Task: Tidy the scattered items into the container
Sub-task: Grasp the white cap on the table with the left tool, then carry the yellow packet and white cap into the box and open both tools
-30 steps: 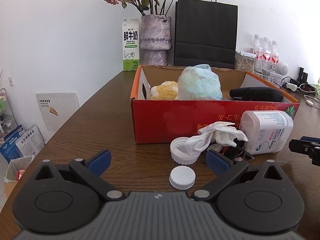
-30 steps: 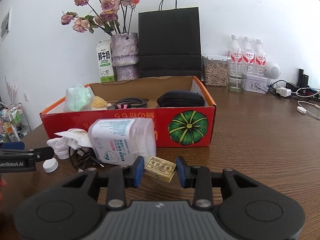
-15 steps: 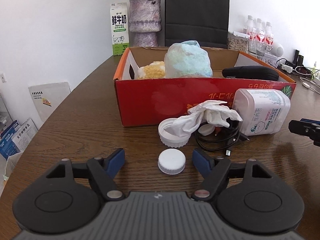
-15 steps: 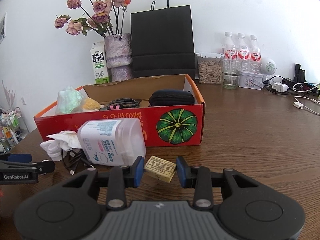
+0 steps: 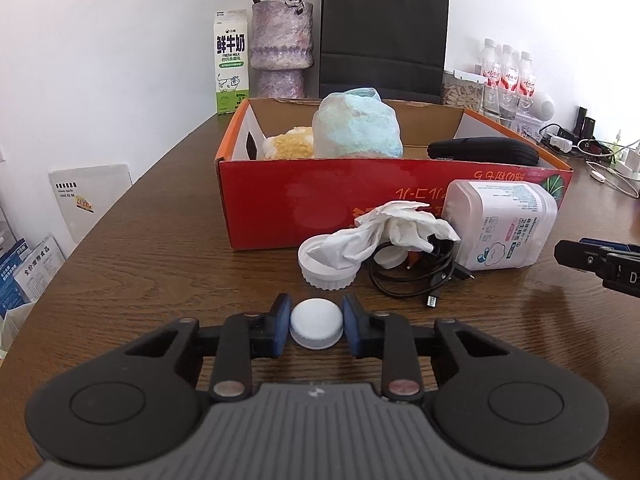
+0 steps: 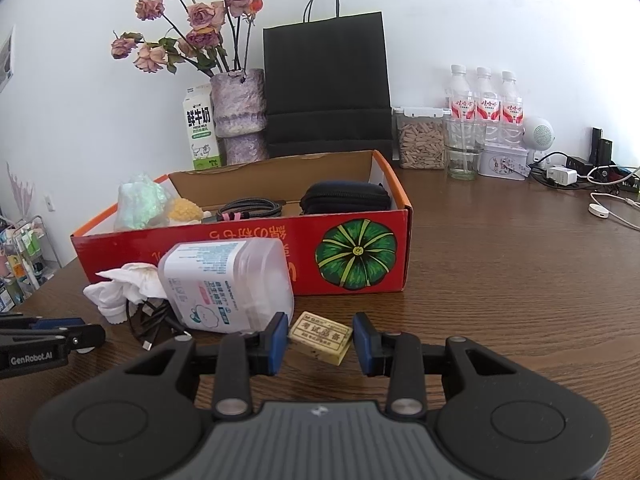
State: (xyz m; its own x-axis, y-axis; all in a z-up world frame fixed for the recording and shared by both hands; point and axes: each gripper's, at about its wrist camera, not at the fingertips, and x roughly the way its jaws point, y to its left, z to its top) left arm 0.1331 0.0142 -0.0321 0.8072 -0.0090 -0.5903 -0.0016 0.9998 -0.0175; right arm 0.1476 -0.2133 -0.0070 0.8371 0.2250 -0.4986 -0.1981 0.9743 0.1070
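White bottle cap (image 5: 316,323) now sits btwn the left gripper (image 5: 316,326) pads, on the table in front of the red box (image 5: 320,200); jaws just closed in from wide, pressing its sides. Right gripper (image 6: 321,340) unchanged vs a sec ago, clamped on the yellow eraser (image 6: 321,343).

Milk carton (image 5: 231,62), vase (image 5: 281,46), black bag (image 5: 384,32)

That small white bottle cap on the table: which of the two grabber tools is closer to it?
The left. The left gripper has just been closing, and its fingers bracket the white cap. The right gripper sits off to the side, around a yellowish eraser.
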